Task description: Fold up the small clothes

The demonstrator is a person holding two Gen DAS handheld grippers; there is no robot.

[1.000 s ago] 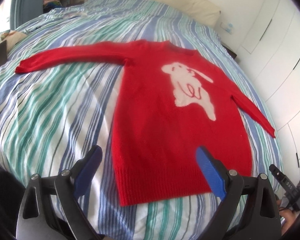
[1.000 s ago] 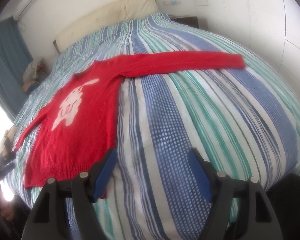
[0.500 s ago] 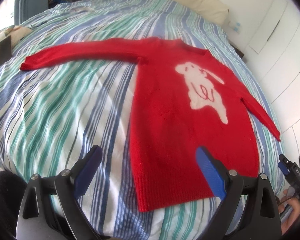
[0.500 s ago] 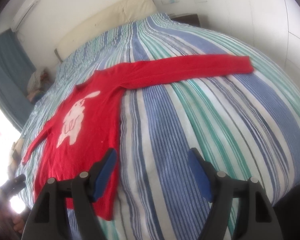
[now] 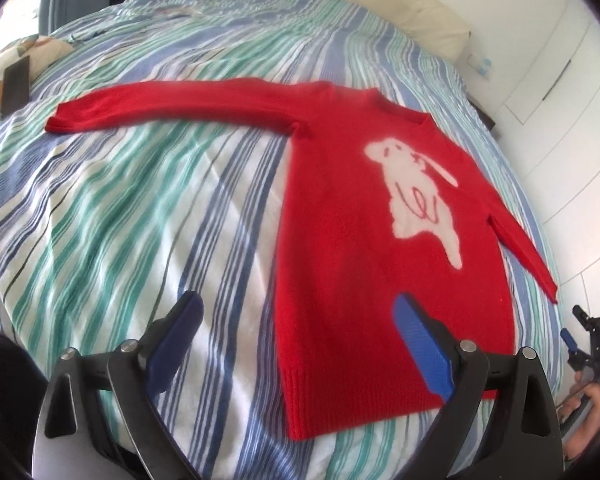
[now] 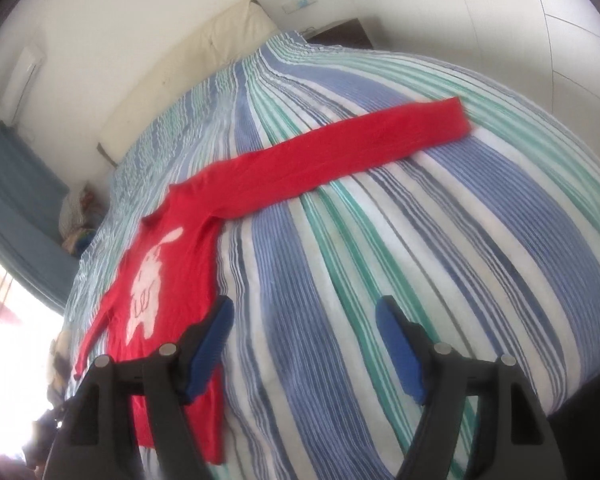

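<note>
matt red knit sweater [image 5: 340, 240] with ribbed hem; smooth striped cotton bed cover [image 5: 140, 220]; tool pads [image 5: 420, 344] ridged blue plastic.

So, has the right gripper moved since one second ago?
Yes. The right gripper shifted right across the bedspread, away from the red sweater.

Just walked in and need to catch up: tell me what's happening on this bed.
A person holds two blue-padded grippers above a red knitted sweater with a white rabbit, spread flat on the striped bedspread with both sleeves out. The left gripper and right gripper are open and empty. No fold has been made yet.
</note>
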